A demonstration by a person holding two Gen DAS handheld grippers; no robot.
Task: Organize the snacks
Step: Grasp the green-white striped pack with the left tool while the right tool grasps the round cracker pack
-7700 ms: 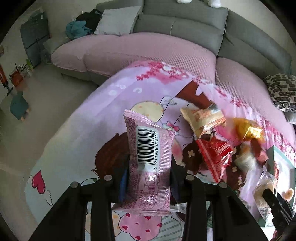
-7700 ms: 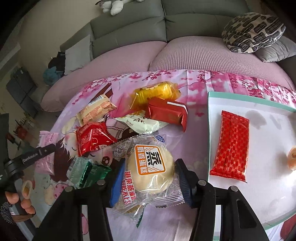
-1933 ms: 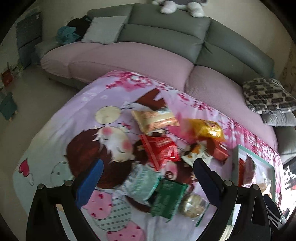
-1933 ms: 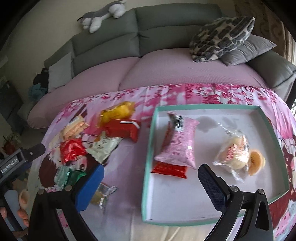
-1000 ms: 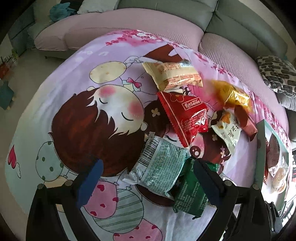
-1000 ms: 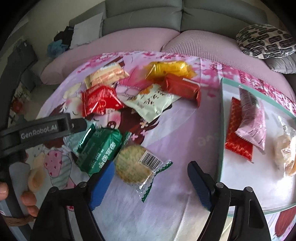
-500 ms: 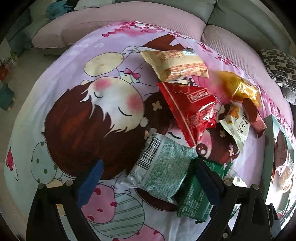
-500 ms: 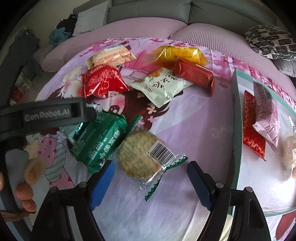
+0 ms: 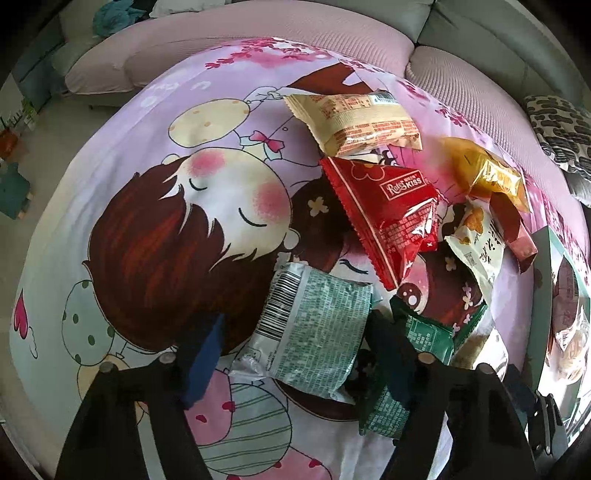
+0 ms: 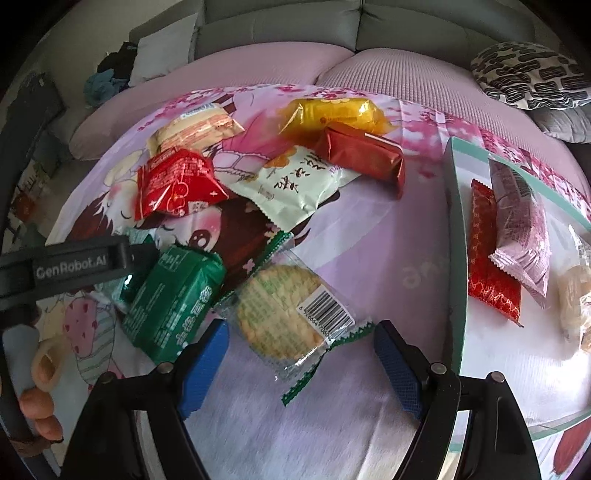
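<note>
My left gripper (image 9: 295, 354) is open, its jaws on either side of a pale green snack packet (image 9: 310, 328) lying on the cartoon-print cloth. A dark green packet (image 9: 410, 358) lies just right of it. My right gripper (image 10: 299, 358) is open, its jaws on either side of a clear-wrapped round cracker (image 10: 284, 310). The dark green packet (image 10: 173, 295) lies left of the cracker. The white tray (image 10: 458, 229) with a teal rim sits at the right and holds a red packet (image 10: 484, 254), a pink packet (image 10: 521, 221) and a wrapped bun (image 10: 576, 295).
More snacks lie on the cloth: a beige packet (image 9: 354, 122), a red packet (image 9: 388, 210), a yellow packet (image 10: 332, 110), a dark red packet (image 10: 362, 151) and a cream packet (image 10: 295, 181). The left gripper's body (image 10: 74, 266) reaches in at the left. A sofa (image 10: 280, 26) stands behind.
Both grippers have come lower and closer to the snacks. The left jaws now flank the pale green packet; the right jaws now flank the round cracker.
</note>
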